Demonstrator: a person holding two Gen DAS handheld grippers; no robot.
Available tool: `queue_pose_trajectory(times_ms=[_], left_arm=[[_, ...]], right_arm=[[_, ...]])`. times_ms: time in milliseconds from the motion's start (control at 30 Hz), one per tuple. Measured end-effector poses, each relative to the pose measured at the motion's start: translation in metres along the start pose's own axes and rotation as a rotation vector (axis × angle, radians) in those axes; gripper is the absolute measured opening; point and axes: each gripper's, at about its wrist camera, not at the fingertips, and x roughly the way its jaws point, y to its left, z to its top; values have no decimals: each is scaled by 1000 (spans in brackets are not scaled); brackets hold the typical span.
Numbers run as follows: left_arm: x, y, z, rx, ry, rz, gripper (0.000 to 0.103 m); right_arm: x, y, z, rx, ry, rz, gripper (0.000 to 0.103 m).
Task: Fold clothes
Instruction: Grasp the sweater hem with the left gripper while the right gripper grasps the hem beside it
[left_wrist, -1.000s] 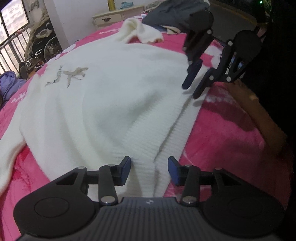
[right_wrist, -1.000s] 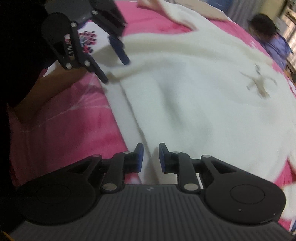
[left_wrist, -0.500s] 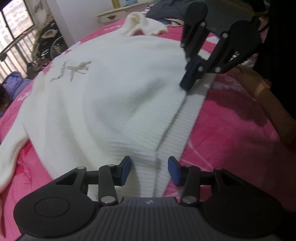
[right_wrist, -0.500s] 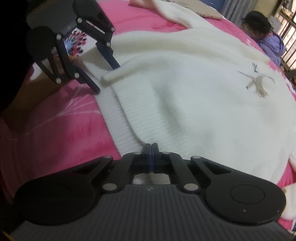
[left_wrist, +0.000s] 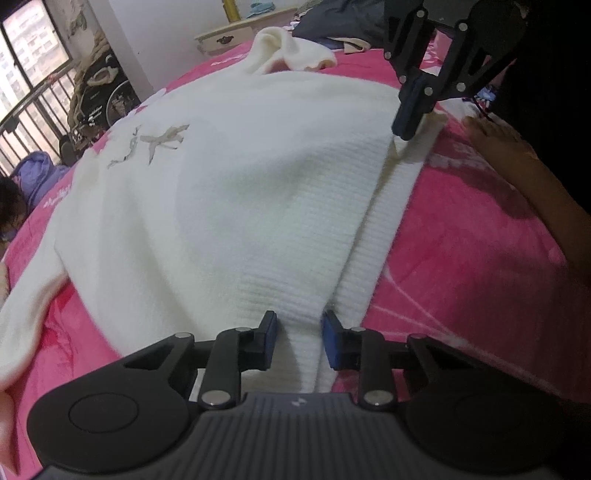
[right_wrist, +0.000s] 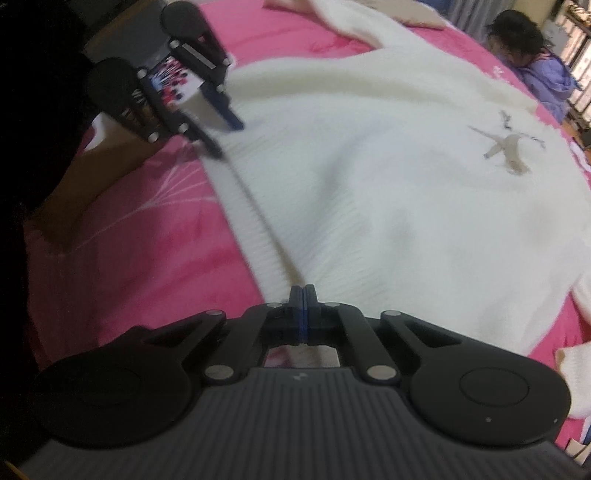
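Sweater (left_wrist: 229, 206), white and ribbed at the hem, lies spread flat across the pink bedspread (left_wrist: 461, 236) in front of you, its small bird motif (left_wrist: 155, 142) facing up toward the far side. One sleeve trails off the near left of the left wrist view, and the other end of the garment bunches up near a pile of dark clothes (left_wrist: 332, 26) at the top.

Your left hand-held gripper (left_wrist: 298, 339) sits low over the ribbed hem with its blue-padded fingers spread apart, a strip of the hem lying between them but not pinched. From the right wrist view the same left hand-held gripper (right_wrist: 219, 127) shows its fingers parted over the hem corner, slightly blurred.

Your right hand-held gripper (right_wrist: 303, 314) has its fingers pressed together on the hem edge of the sweater (right_wrist: 388, 177), right where the white knit meets the bedspread (right_wrist: 140, 240). In the left wrist view the right hand-held gripper (left_wrist: 406, 125) pinches a small raised fold of the hem at the far corner.

Your forearm (left_wrist: 524, 177) rests on the bedspread beside that corner. A person in a purple jacket (right_wrist: 543, 74) sits beyond the bed.
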Motion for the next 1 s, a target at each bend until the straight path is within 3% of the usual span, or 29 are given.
queue_pose_trajectory(times_ms=[33, 133, 267, 367, 433, 500, 567, 667, 700, 833, 1000], left_arm=[[0, 0, 0, 6, -3, 4, 13], [-1, 0, -1, 26, -13, 17, 8], [1, 1, -1, 50, -8, 26, 8], [3, 0, -1, 55, -2, 33, 12], [4, 0, -1, 55, 1, 40, 17], [6, 1, 0, 53, -1, 48, 18], [7, 1, 0, 53, -5, 51, 18], [7, 0, -1, 65, -17, 52, 8], [6, -1, -1, 73, -22, 52, 6], [0, 0, -2, 87, -40, 28, 5], [-8, 0, -5, 111, -44, -12, 4]], right_arm=[[1, 1, -1, -7, 9, 9, 0], [1, 3, -3, -15, 14, 10, 0], [-1, 7, 0, -72, -17, -39, 1], [4, 11, 3, -121, -17, -60, 8], [12, 12, 5, -141, -9, -62, 21], [19, 16, 8, -153, -6, -59, 24], [24, 19, 10, -158, -16, -75, 25], [33, 17, 14, -134, -26, -115, 18], [35, 14, 15, -116, -30, -120, 4], [24, 9, 15, -92, -54, -95, 2], [10, 9, 11, -115, -25, -48, 2]])
